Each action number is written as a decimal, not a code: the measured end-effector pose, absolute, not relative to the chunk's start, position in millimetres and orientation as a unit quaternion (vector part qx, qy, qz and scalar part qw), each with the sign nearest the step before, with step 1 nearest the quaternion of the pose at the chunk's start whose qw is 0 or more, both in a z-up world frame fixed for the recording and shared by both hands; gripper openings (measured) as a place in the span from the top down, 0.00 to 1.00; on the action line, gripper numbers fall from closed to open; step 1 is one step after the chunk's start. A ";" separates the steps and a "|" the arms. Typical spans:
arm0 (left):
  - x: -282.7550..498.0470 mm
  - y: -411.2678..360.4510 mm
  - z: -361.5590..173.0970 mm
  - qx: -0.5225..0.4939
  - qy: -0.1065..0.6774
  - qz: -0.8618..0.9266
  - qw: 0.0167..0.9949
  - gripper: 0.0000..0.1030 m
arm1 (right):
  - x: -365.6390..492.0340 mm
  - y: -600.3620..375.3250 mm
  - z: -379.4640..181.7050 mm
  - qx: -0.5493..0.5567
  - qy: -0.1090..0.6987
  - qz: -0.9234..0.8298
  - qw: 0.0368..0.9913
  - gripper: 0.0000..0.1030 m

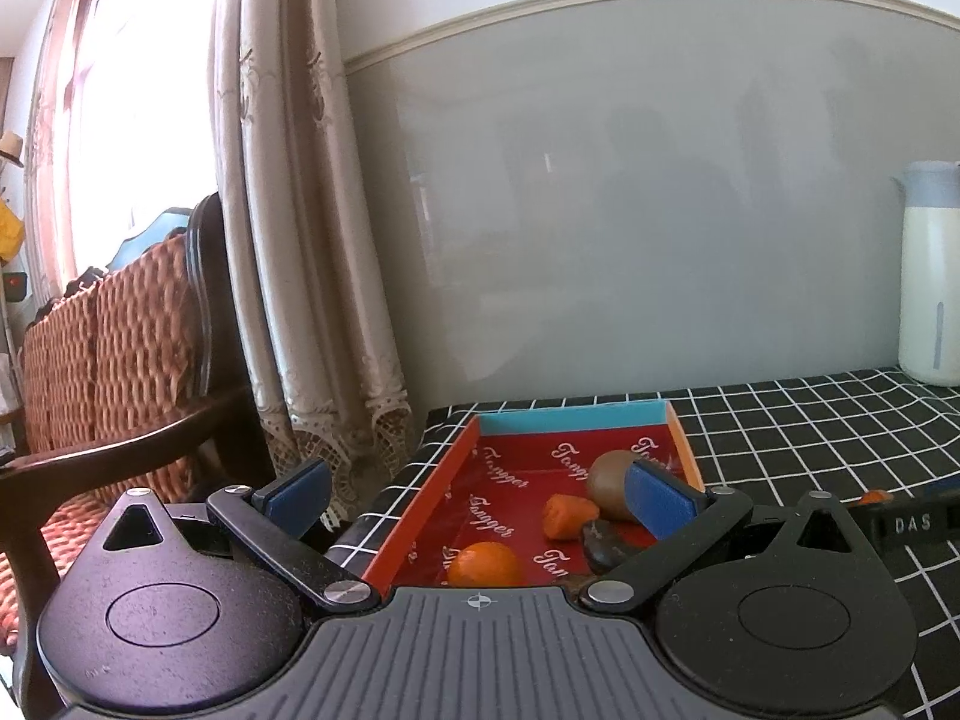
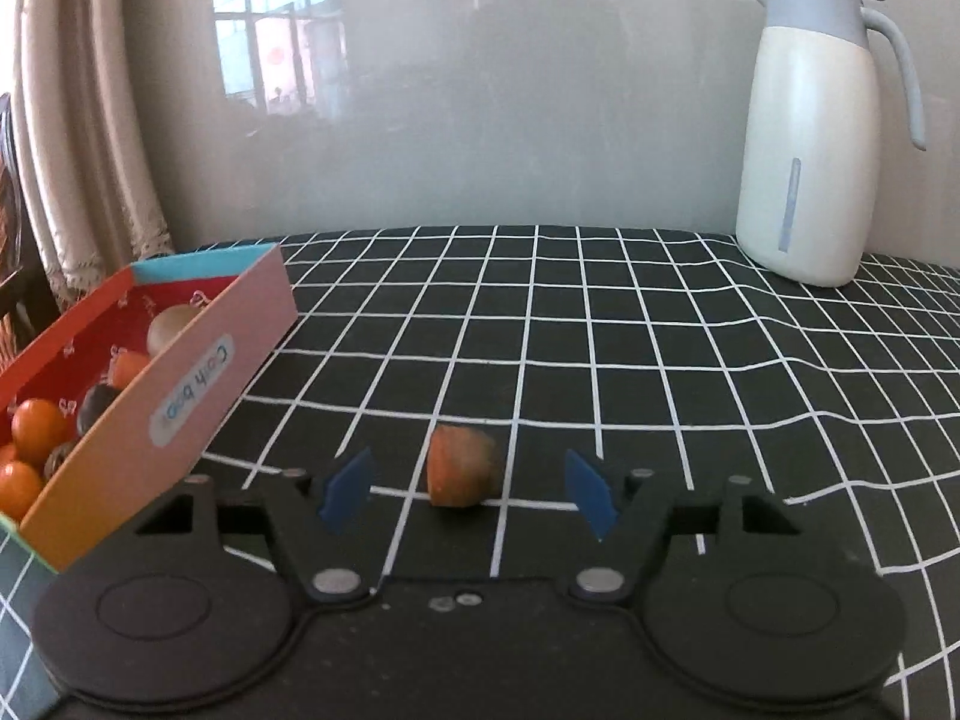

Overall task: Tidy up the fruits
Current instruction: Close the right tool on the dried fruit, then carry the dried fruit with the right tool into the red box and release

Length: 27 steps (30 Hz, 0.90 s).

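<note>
Loose fruit: an orange-brown piece [image 2: 461, 467] lies on the checked tablecloth [image 2: 660, 348], right of the box.
Right gripper [image 2: 468, 489]: jaws open, one blue pad either side of the piece, neither touching it.
Box [image 2: 198, 384]: holds a kiwi [image 1: 609, 483], an orange [image 1: 485, 564], more fruit.
Left gripper [image 1: 477, 495]: jaws wide open over the box, holding nothing.
Jug [image 2: 810, 132]: white, upright, far right corner.

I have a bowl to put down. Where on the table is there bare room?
The checked cloth is bare between the box and the jug. The box end is crowded with fruit; one orange piece lies between the right gripper's open jaws.
</note>
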<state>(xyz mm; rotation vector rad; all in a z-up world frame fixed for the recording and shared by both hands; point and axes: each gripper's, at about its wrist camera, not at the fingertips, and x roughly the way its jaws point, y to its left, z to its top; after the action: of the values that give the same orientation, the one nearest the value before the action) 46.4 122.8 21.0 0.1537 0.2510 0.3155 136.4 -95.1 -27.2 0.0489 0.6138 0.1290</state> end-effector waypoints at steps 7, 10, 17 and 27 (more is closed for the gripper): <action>45.3 126.8 21.2 0.075 0.123 0.162 0.976 0.00 | 142.3 -90.9 -29.7 0.021 0.310 0.045 0.949 0.46; 45.2 129.9 21.4 0.075 0.124 0.165 0.976 0.00 | 145.4 -89.5 -33.1 0.014 0.317 0.039 0.947 0.56; 43.3 137.3 21.4 0.073 0.125 0.170 0.975 0.00 | 145.3 -84.2 -34.7 -0.002 0.320 0.041 0.946 0.74; 42.4 140.0 21.4 0.070 0.122 0.173 0.975 0.00 | 126.8 -73.5 -14.3 -0.044 0.281 0.055 0.957 0.74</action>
<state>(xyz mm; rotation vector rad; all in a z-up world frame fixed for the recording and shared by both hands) 42.4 140.0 21.4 0.1408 0.2470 0.3497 126.8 -73.5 -14.3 -0.0897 0.5696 0.1107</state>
